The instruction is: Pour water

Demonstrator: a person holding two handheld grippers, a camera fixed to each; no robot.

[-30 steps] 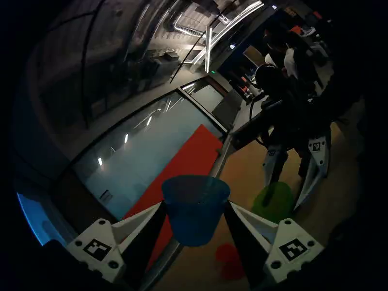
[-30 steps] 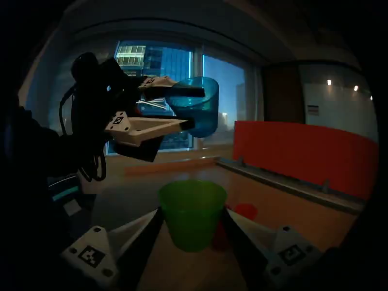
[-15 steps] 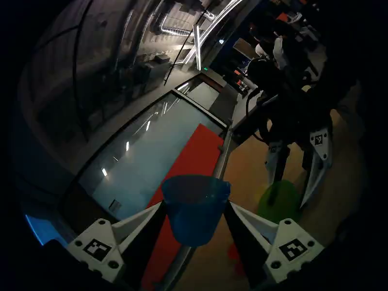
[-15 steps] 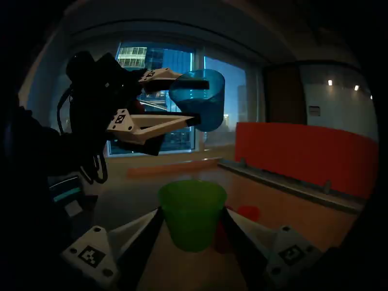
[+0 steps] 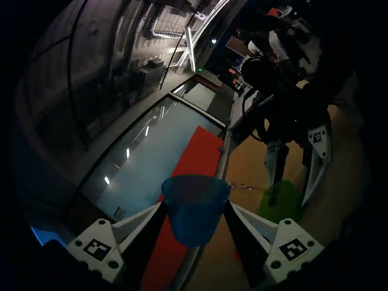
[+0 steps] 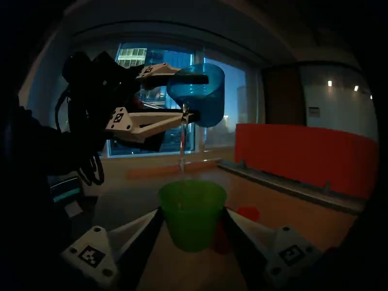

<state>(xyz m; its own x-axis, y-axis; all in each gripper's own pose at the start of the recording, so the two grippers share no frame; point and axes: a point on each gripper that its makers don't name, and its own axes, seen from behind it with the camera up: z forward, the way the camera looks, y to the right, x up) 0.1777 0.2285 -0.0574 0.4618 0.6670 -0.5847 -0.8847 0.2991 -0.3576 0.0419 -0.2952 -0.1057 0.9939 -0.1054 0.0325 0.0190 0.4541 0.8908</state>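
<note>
clamping blue cup (image 5: 195, 211) in left gripper (image 5: 195, 206) and green cup (image 6: 192, 216) in right gripper (image 6: 192, 212), i am pouring water (image 6: 182, 145) over a wooden table (image 6: 296, 220) by windows (image 6: 234, 97).

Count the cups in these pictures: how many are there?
2. The blue cup, tilted and pouring, is held high in the left gripper. The green cup stands upright in the right gripper, below it. Dark corners may hide others.

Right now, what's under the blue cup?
Below the blue cup, a thin water stream falls into the green cup, gripped by the right hand-held gripper. The cup's wall hides its water level.
</note>
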